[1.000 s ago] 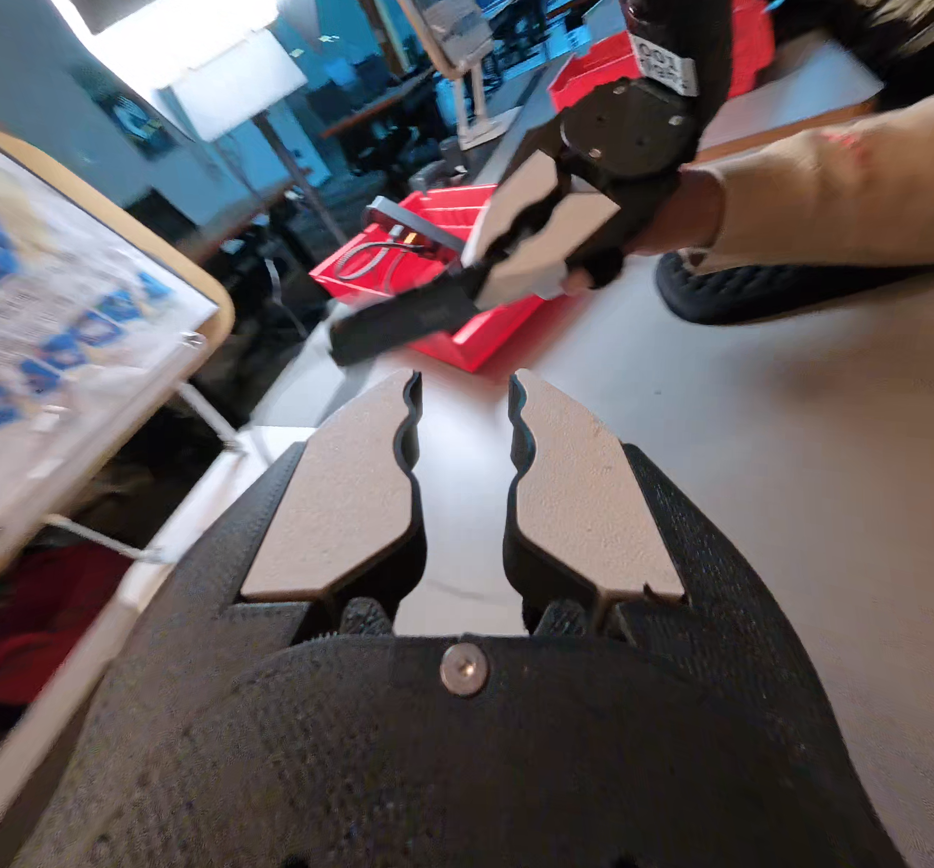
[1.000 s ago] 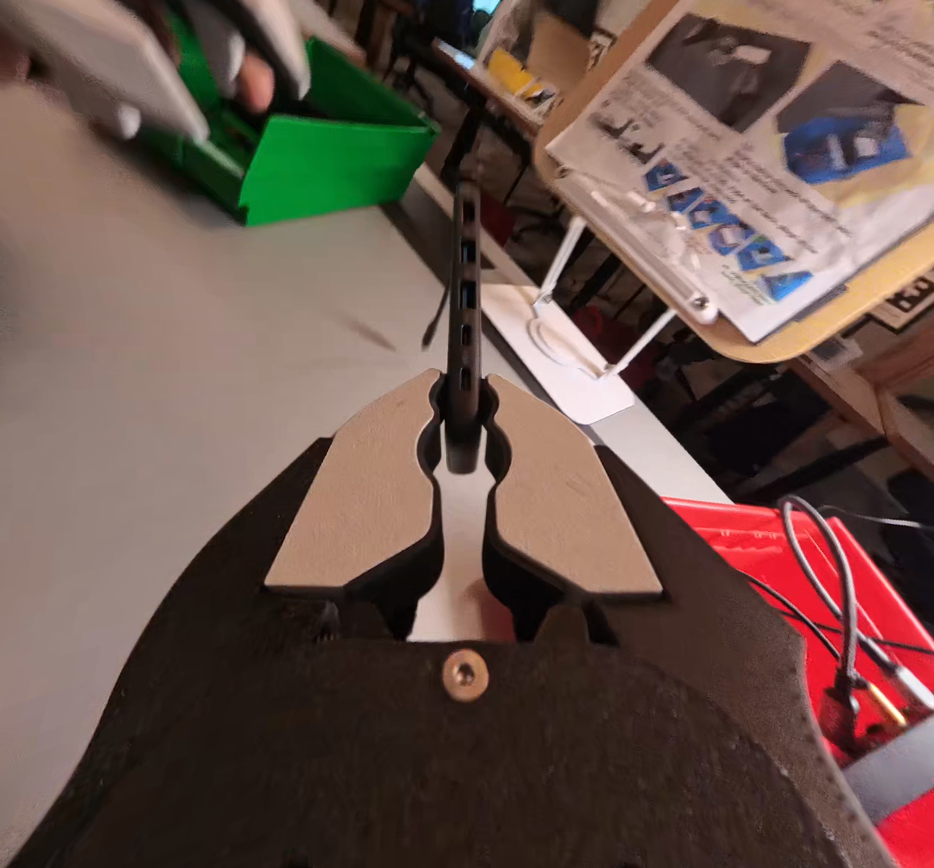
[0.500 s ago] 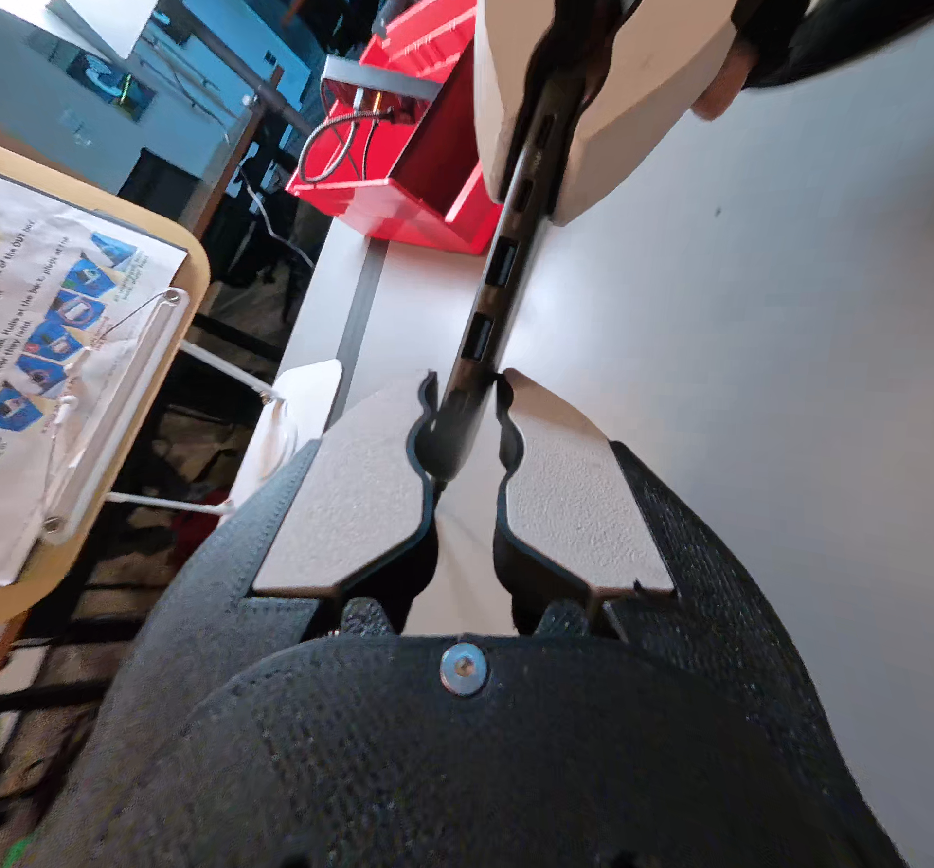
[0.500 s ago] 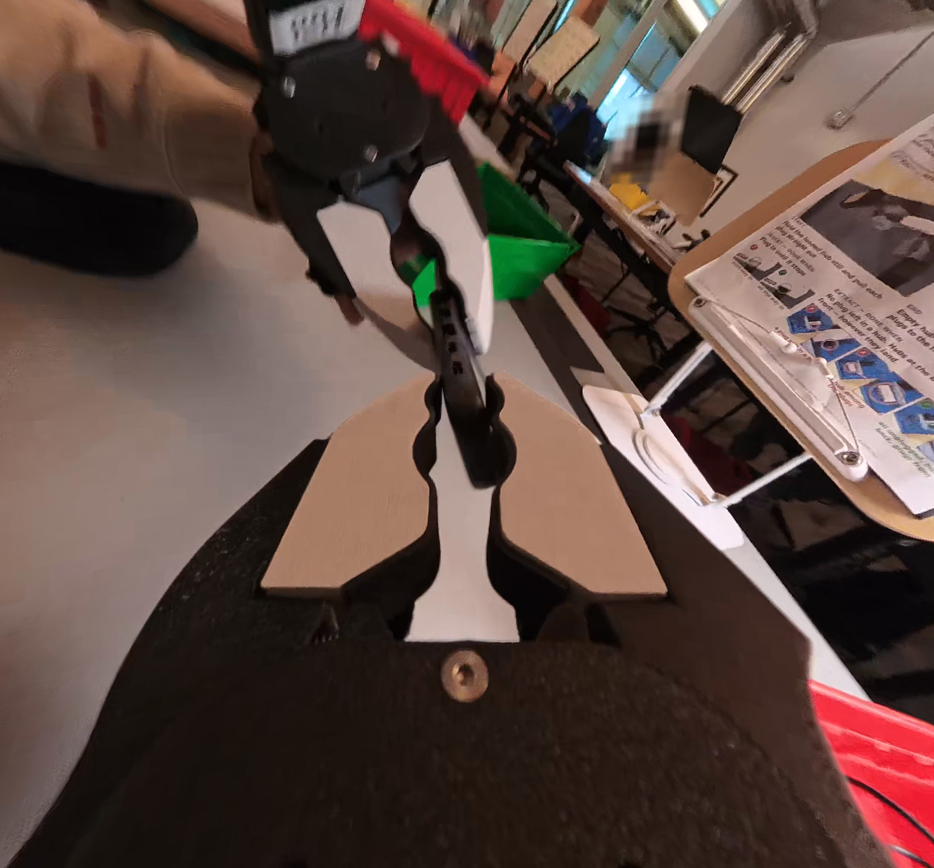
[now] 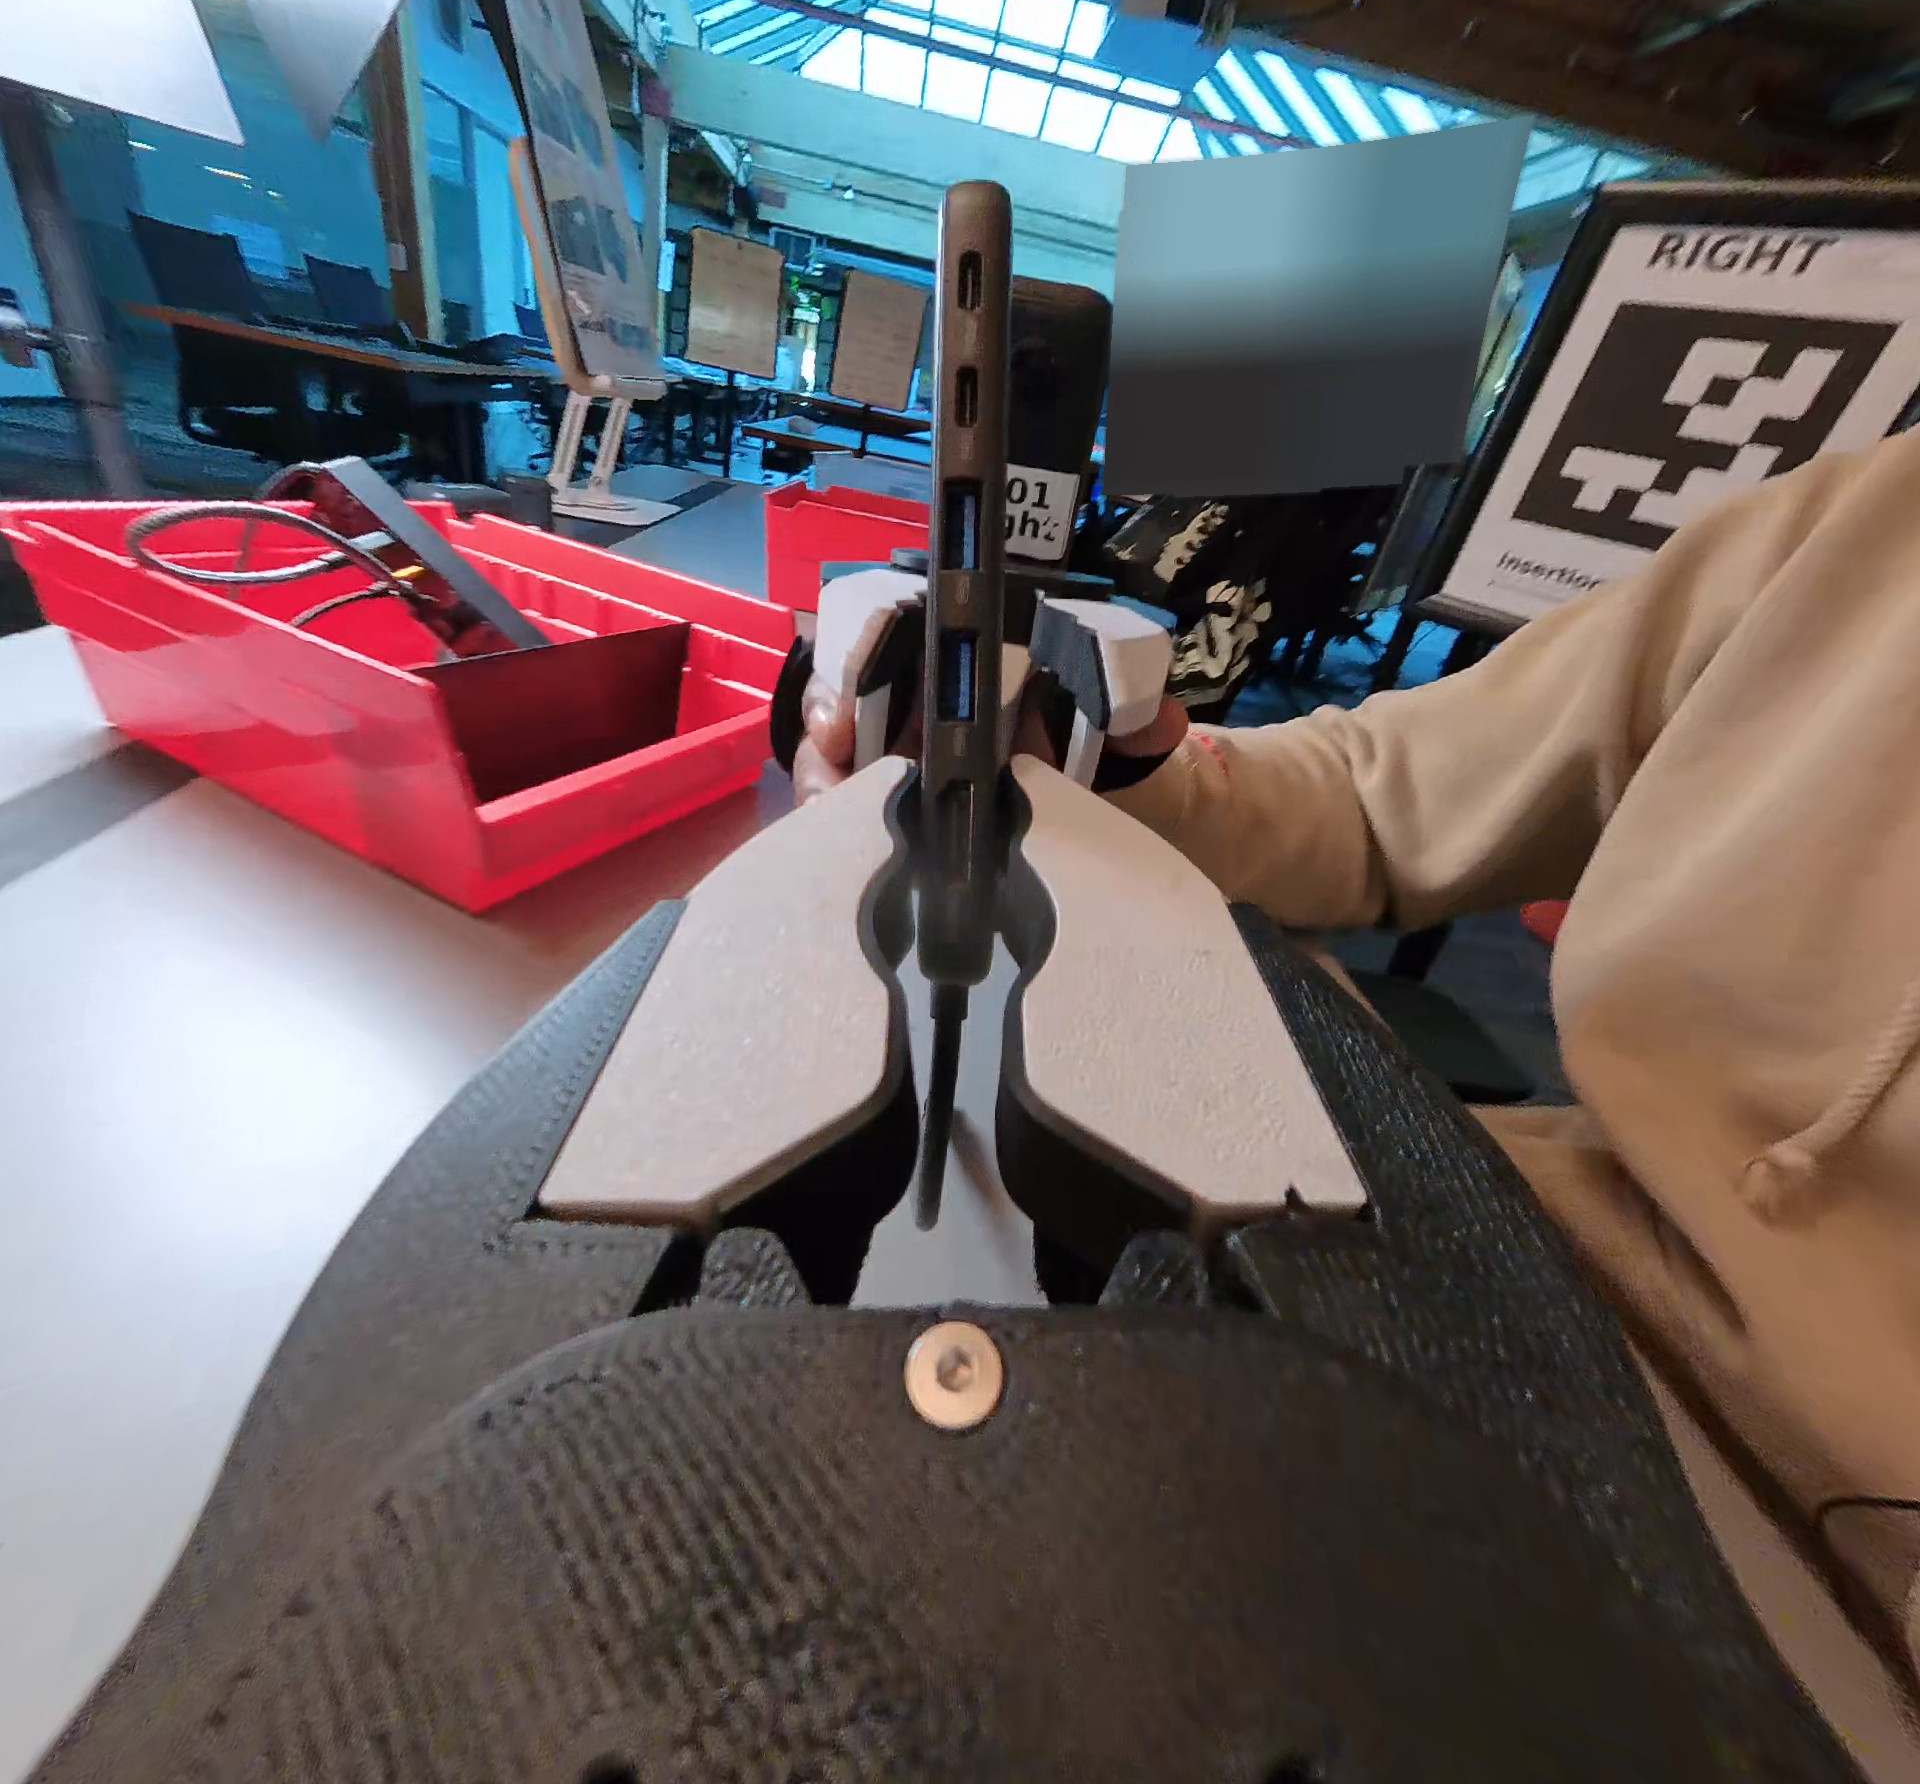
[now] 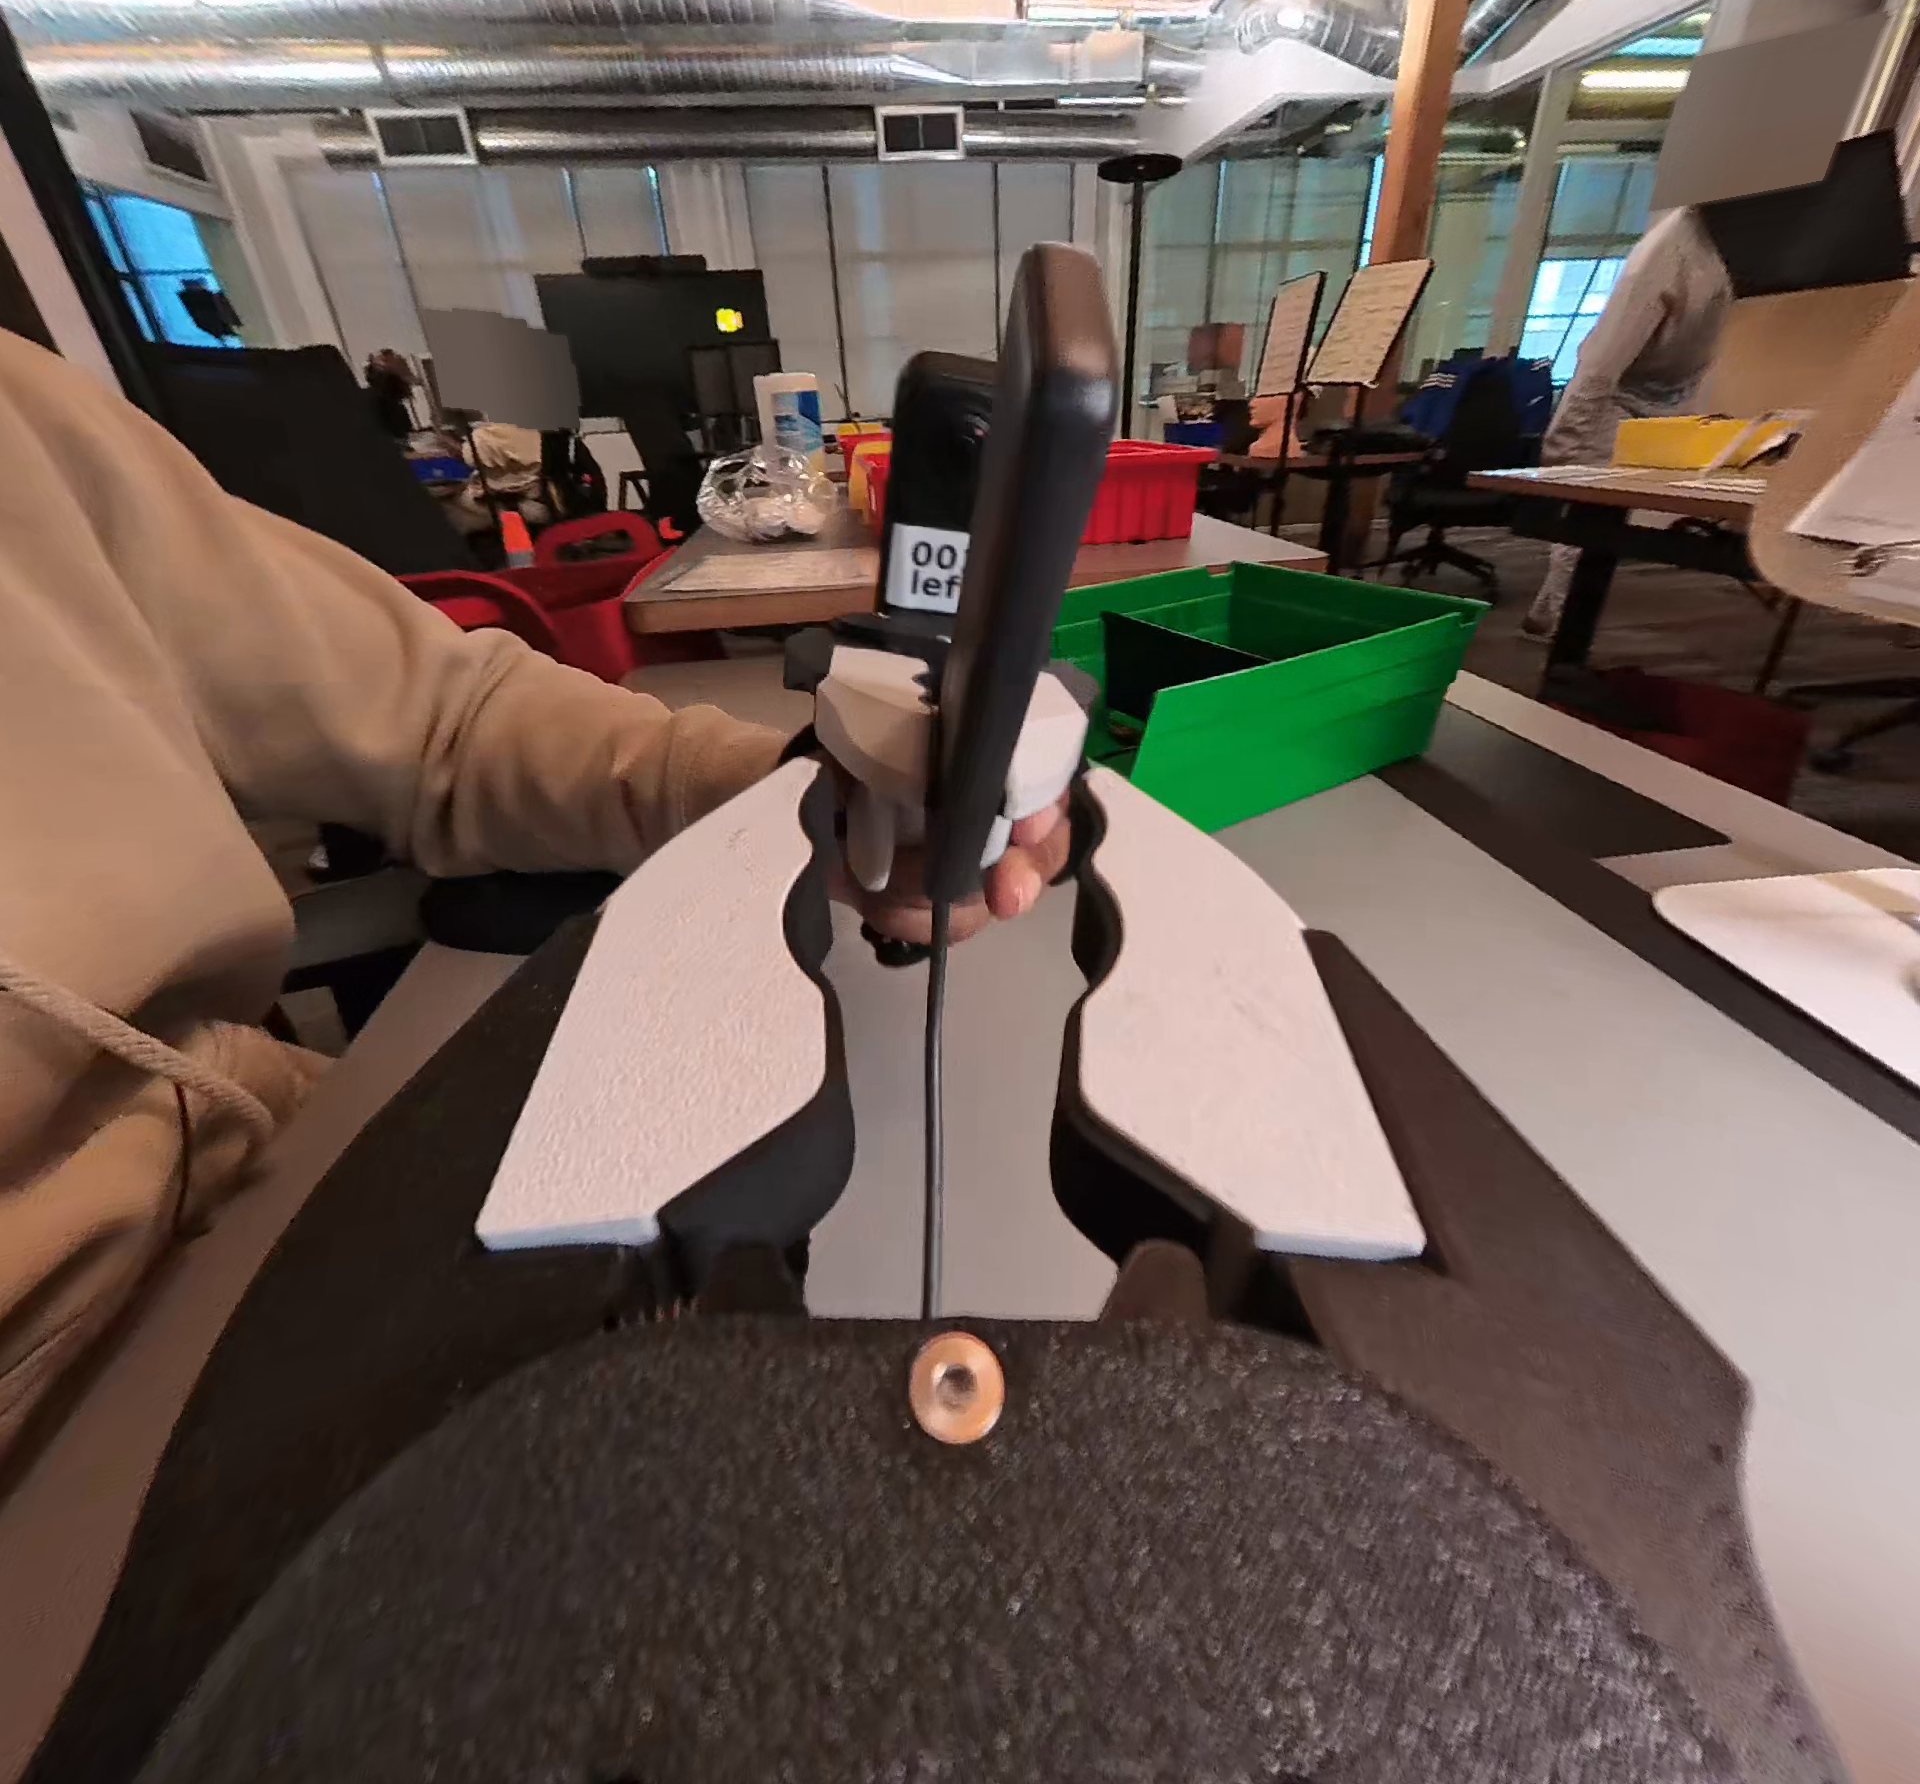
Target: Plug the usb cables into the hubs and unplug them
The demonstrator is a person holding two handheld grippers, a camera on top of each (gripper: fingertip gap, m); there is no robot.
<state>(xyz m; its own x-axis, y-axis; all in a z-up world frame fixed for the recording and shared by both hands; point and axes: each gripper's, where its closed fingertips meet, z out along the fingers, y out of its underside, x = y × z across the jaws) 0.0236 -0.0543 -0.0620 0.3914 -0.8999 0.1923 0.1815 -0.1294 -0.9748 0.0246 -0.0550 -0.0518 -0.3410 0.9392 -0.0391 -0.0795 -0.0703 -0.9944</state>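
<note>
A dark grey USB hub (image 5: 971, 446) stands upright above the table, its row of ports facing the left wrist view. My left gripper (image 5: 956, 789) is shut on the hub's lower end, both pads pressed against its flat sides. The hub's thin black cable (image 5: 940, 1090) hangs down between the fingers. My right gripper (image 6: 951, 789) is open, its fingers wide apart with nothing between the pads but the hanging cable (image 6: 935, 1059). In the left wrist view the right gripper (image 5: 977, 664) stands just behind the hub, its fingers clear of both sides. In the right wrist view the hub (image 6: 1039, 487) rises from the left gripper (image 6: 956, 726).
A red bin (image 5: 364, 695) with a coiled cable (image 5: 239, 539) and another hub sits on the table to the left. A green divided bin (image 6: 1299, 695) sits at the far side. A white stand base (image 6: 1818, 934) lies at the table's right edge. A person's beige sleeve (image 5: 1455, 695) is close.
The hub passed from my right gripper to my left. The left pads closed on its lower end, the right fingers opened and let go, and the hub swung upright.
</note>
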